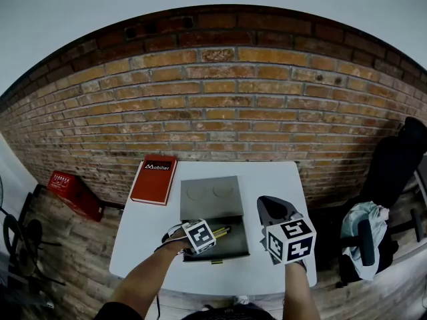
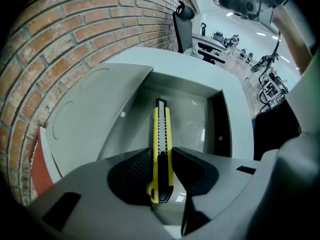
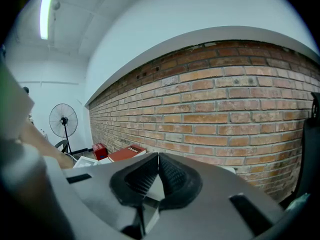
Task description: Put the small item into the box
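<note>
Here the left gripper (image 2: 161, 153) clamps the utility knife (image 2: 161, 126) between its 2 ribbed black pads, its tip angled down into the open box (image 2: 221, 129), probably so that it can be laid on the smooth grey floor. The knife is a slim yellow plastic bar with a black notched track. The right gripper (image 3: 158, 159), jaws closed on nothing, points at the rough brick wall (image 3: 225, 109), clear of the work.

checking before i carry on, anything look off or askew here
Nothing stands out. The knife sits straight in the left claw over the open box, the lid is folded back behind it, and the book lies flat on the table.
</note>
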Tool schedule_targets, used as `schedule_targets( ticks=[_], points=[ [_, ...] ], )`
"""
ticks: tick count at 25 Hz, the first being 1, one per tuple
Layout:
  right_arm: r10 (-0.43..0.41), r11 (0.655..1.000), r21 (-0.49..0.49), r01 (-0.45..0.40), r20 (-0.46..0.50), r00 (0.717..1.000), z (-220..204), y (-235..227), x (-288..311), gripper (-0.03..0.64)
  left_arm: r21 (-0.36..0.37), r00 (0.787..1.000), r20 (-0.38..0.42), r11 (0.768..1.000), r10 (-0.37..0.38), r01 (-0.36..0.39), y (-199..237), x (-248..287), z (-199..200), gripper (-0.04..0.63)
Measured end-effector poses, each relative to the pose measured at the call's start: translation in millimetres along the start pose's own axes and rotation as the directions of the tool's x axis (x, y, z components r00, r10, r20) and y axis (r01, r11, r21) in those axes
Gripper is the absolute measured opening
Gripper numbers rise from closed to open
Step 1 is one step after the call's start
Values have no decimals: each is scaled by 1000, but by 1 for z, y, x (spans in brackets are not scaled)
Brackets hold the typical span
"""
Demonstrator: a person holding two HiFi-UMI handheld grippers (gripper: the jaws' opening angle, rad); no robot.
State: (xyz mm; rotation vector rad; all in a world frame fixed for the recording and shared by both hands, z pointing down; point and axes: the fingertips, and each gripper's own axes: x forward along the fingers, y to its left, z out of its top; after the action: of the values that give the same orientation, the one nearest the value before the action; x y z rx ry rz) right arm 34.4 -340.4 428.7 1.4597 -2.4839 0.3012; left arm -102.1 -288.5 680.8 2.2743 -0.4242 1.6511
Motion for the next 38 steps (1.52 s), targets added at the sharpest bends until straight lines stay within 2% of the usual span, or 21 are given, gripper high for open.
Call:
schedule_targets(
  ticks=[5, 7, 10, 14, 16, 23, 28, 34, 38],
  points=[
    [-4, 1000, -1, 4, -3, 1000, -1, 1, -4, 20, -17, 999, -33, 1000, 10, -11, 0, -2, -9, 158],
    [-6, 1000, -3, 6, -3, 1000, -1, 1, -5, 20, -3, 998, -38, 999, 50, -50, 6, -4, -9, 160],
    [-4, 1000, -4, 4, -2, 1000, -2, 3, -7, 20, 8, 997, -5, 997, 76, -76, 9, -7, -3, 160],
    [-2, 1000, -8, 2, -1, 1000, -1, 5, -10, 20, -14, 999, 16, 999, 35, -35, -2, -12, 1, 160],
    [1, 1000, -10, -1, 2, 1000, 0, 7, -11, 20, -16, 998, 11, 998, 59, -58, 1, -17, 0, 160],
    [17, 1000, -22, -16, 5, 1000, 3, 14, -13, 20, -44, 986, 76, 989, 146, -143, 12, -42, 8, 158],
    [32, 999, -31, -31, 12, 999, 7, 22, -13, 20, -88, 963, 172, 976, 210, -197, 20, -67, 20, 149],
    [51, 998, -38, -50, 20, 999, 11, 32, -12, 20, -163, 932, 282, 969, 227, -186, 18, -96, 32, 143],
    [53, 998, -41, -52, 36, 998, 16, 37, -12, 20, -173, 906, 332, 961, 263, -215, 18, -116, 38, 140]
  ],
)
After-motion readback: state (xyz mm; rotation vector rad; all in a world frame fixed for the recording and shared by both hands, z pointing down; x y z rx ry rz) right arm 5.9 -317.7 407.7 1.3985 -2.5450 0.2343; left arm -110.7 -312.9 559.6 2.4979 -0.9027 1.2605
